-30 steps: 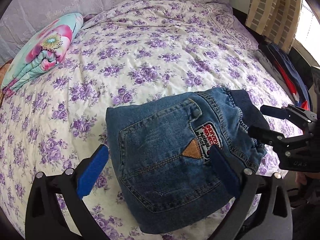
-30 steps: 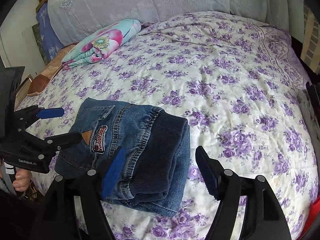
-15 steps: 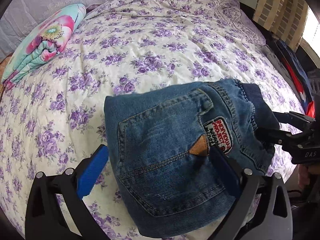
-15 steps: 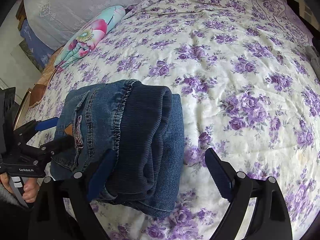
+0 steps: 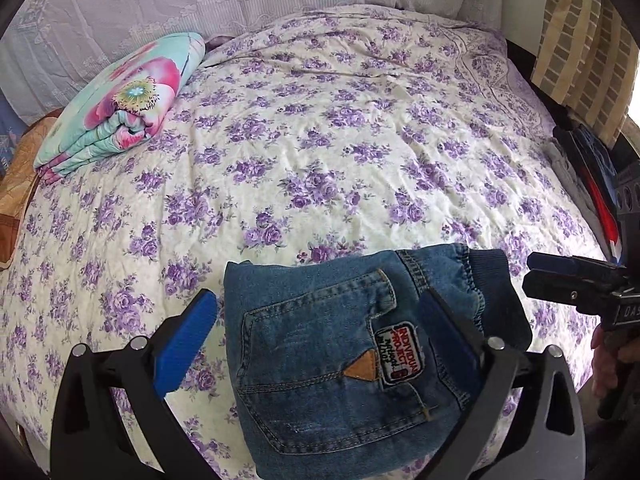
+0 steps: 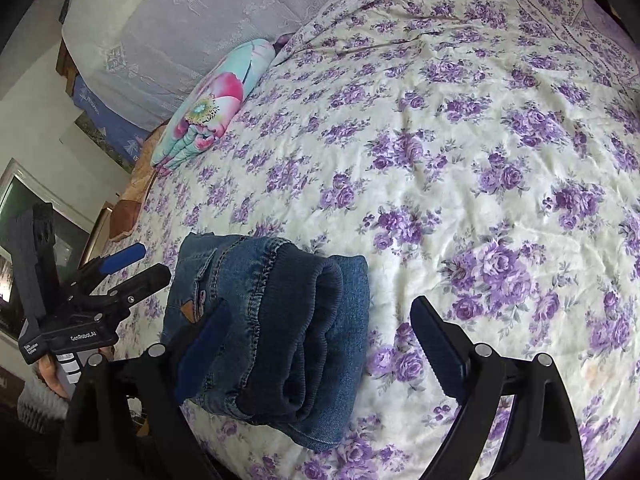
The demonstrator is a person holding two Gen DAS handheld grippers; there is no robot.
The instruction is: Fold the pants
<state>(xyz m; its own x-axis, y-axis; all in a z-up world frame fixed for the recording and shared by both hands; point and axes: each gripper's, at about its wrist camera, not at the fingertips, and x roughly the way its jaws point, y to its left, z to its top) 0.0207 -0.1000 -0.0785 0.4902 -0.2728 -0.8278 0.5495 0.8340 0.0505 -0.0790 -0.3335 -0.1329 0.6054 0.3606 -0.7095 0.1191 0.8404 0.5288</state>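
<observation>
Jaws of both the left gripper [image 5: 316, 344] and the right gripper [image 6: 320, 344] stand wide apart, clamping nothing. Folded blue denim pants [image 5: 360, 352] lie on the purple-flowered bed [image 5: 320, 152], reaching in between each pair of jaws, under their inner fingers.

pants [image 5: 340, 356] near edge cut off by frame bottom, patch [image 5: 400, 354] lettering partly unreadable, person's hand [image 5: 604, 364] mostly cropped

Floral-sheeted bed [image 5: 320, 128], curtained window [image 5: 580, 40] at right.
</observation>
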